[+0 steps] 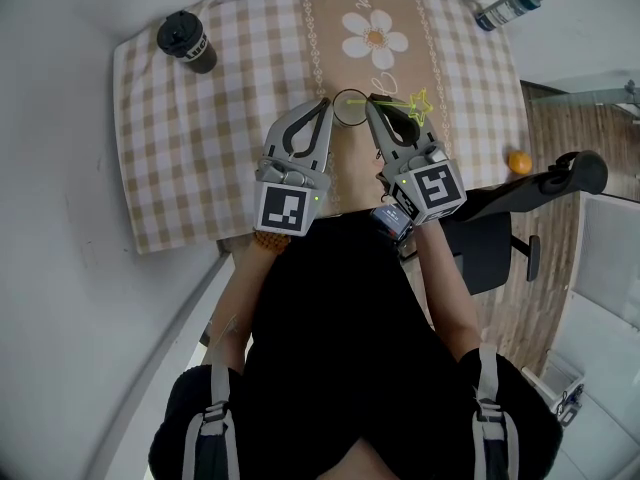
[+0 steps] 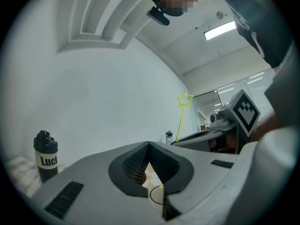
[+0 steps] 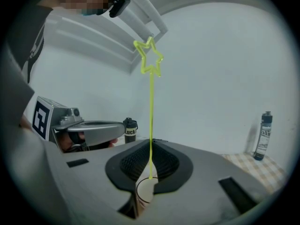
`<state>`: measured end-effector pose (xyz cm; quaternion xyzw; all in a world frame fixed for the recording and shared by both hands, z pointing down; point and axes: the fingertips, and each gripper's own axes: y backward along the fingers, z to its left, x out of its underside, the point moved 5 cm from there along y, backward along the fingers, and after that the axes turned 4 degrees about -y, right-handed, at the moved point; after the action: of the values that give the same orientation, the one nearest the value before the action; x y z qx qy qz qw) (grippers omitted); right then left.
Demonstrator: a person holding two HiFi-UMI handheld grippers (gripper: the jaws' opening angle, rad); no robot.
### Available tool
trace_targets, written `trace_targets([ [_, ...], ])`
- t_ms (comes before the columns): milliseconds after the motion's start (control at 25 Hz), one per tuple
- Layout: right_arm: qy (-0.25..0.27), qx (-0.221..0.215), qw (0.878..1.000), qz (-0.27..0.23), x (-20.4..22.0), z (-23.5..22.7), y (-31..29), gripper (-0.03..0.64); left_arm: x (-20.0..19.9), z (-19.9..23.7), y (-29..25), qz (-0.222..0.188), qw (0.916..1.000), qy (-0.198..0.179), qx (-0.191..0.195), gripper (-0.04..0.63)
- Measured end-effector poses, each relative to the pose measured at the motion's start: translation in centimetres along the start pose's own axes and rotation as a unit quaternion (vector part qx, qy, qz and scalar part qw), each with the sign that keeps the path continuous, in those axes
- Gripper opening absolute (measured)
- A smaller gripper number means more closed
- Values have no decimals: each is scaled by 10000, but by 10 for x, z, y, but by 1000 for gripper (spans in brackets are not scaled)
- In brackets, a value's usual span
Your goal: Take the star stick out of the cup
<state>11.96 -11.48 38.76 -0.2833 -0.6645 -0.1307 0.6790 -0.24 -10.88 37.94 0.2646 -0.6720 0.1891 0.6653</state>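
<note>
A thin yellow-green star stick [image 3: 151, 111] stands upright between the pads of my right gripper [image 3: 151, 143], which is shut on it. Its star [image 3: 149, 56] is high above the jaws and its lower end sits at the rim of the clear cup [image 3: 144, 192] just below. From the head view the cup [image 1: 350, 107] shows as a dark ring on the checked cloth, with the star [image 1: 418, 103] to its right and the right gripper [image 1: 372, 104] at its right edge. My left gripper [image 1: 325, 103] is at the cup's left side, shut [image 2: 149, 145], nothing seen between its tips.
A black tumbler [image 1: 187, 41] stands at the table's far left corner and a water bottle [image 1: 508, 8] lies at the far right corner. A black chair [image 1: 520, 200] and an orange [image 1: 519, 162] on the wooden floor are to the right of the table [image 1: 200, 148].
</note>
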Motion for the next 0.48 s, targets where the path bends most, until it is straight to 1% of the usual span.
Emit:
trace_targets([
  [480, -39, 13, 10000, 27, 0, -2, 0, 14, 0, 1, 1, 15, 10000, -10, -25, 5],
])
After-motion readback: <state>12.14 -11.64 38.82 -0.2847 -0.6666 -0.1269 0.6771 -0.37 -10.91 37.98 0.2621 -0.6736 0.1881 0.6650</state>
